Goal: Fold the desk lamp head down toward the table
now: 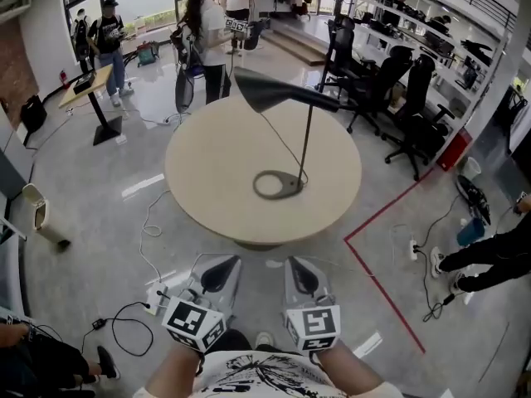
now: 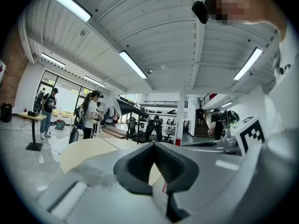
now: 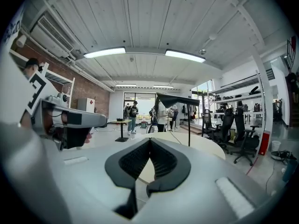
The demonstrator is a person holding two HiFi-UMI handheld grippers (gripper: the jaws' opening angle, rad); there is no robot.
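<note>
A black desk lamp stands on the round beige table point(image 1: 207, 172). Its ring base point(image 1: 278, 184) lies near the table's middle, a thin stem point(image 1: 308, 135) rises from it, and the cone head point(image 1: 264, 91) sticks out level to the left, high above the tabletop. Both grippers are held close to my body, well short of the table. The left gripper point(image 1: 217, 265) is shut with nothing in it, and so is the right gripper point(image 1: 300, 270). The left gripper view shows its jaws point(image 2: 154, 144) closed, the lamp head point(image 2: 128, 108) far beyond. The right gripper's tips point(image 3: 150, 140) also meet, below the distant lamp head point(image 3: 177, 100).
Cables and a power strip point(image 1: 156, 298) lie on the floor left of my feet. A red tape line point(image 1: 377, 214) runs along the floor at the right. Office chairs point(image 1: 406, 98) stand behind the table at the right, people point(image 1: 211, 36) at the back, a small desk point(image 1: 87, 85) back left.
</note>
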